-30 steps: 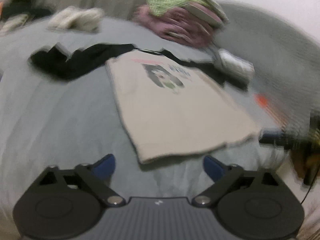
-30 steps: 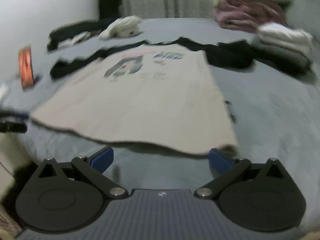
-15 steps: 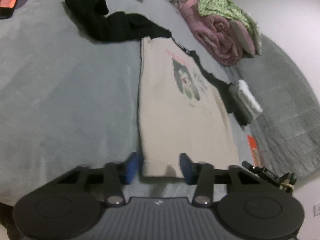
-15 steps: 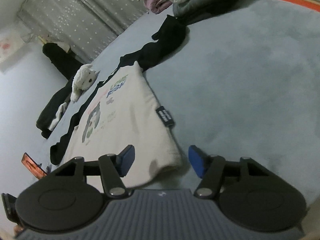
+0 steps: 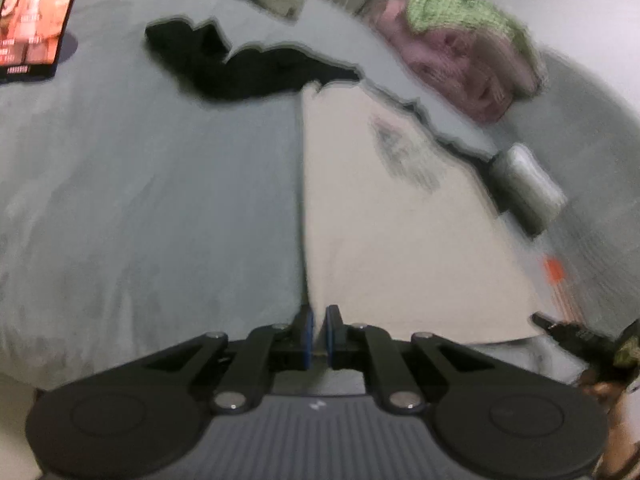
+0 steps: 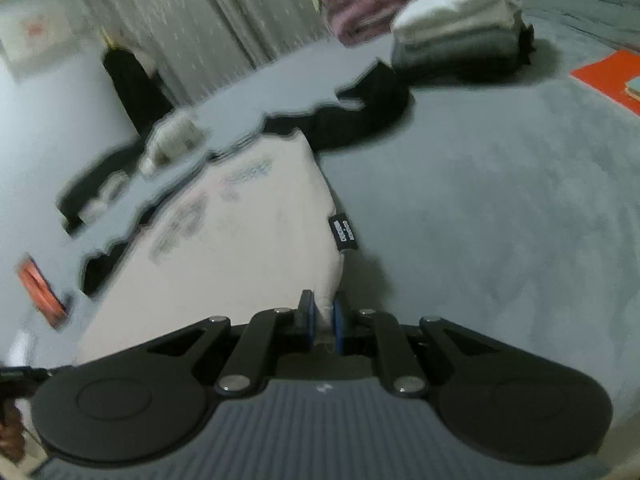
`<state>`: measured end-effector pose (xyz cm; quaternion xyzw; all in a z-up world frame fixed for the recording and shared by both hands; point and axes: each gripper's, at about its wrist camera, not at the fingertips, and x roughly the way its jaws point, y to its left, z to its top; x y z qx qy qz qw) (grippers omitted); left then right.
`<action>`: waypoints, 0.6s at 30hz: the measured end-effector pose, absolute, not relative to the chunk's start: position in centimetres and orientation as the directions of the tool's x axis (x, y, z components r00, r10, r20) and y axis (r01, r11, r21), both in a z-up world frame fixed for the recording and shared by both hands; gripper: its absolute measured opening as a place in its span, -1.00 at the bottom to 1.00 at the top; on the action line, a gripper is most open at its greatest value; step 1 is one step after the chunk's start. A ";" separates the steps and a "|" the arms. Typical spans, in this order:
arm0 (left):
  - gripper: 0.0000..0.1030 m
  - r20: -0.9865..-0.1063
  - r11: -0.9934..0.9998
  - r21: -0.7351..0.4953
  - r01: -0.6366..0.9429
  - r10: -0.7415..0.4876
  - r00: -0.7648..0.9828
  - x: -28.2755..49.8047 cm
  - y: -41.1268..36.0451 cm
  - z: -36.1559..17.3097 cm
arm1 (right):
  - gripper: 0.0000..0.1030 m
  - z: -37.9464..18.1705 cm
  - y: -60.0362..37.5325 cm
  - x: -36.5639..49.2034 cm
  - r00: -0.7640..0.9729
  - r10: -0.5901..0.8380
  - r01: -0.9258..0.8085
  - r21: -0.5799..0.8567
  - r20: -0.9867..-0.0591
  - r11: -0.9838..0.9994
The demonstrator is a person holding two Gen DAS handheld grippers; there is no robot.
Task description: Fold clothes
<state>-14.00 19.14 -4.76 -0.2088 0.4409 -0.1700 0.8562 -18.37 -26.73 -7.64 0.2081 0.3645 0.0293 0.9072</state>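
Left hand-held gripper (image 5: 318, 334): hem corner of shirt (image 5: 400, 220) pinched.
Right hand-held gripper (image 6: 325, 326): other corner pinched, seemingly thinly.
Risk: a corner could be dropped when lifted.

Left wrist view: mounted just behind the left gripper (image 5: 317, 334), low over the grey bed cover (image 5: 140, 200), angled down and forward along the left edge of the cream shirt (image 5: 400, 232). Very near the shirt's bottom hem; blurred toward the edges.

Right wrist view: mounted just behind the right gripper (image 6: 325, 326), equally low and close, angled down and forward along the shirt's (image 6: 248, 248) right edge, curtain (image 6: 224, 20) at upper centre.

Shared by both: the shirt, the black garment (image 5: 248, 68) (image 6: 352, 120) beyond it, the pink pile (image 5: 460, 68) (image 6: 360, 0), the folded white stack (image 5: 528, 184) (image 6: 456, 28).
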 end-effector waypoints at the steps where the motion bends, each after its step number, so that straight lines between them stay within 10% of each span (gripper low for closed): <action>1: -0.86 -0.678 0.855 -0.506 0.113 -0.476 0.561 -14.0 19.1 -4.7 | -0.77 -8.3 -26.6 -18.3 0.725 0.196 0.102 0.384 -0.660 0.918; 5: -0.68 -0.680 0.888 -0.438 0.142 -0.430 0.594 -13.8 19.0 -2.4 | -0.58 -8.1 -26.1 -18.6 0.735 0.176 0.076 0.337 -0.655 0.938; 9: 0.00 -0.663 0.931 -0.318 0.181 -0.355 0.659 -12.9 18.3 -0.3 | -0.06 -6.5 -25.4 -18.4 0.782 0.100 0.067 0.243 -0.615 0.968; 18: 0.71 -0.613 0.929 -0.177 0.325 -0.362 0.702 -5.9 11.1 0.9 | 0.27 -5.0 -20.2 -11.0 0.821 0.134 -0.038 0.180 -0.556 0.983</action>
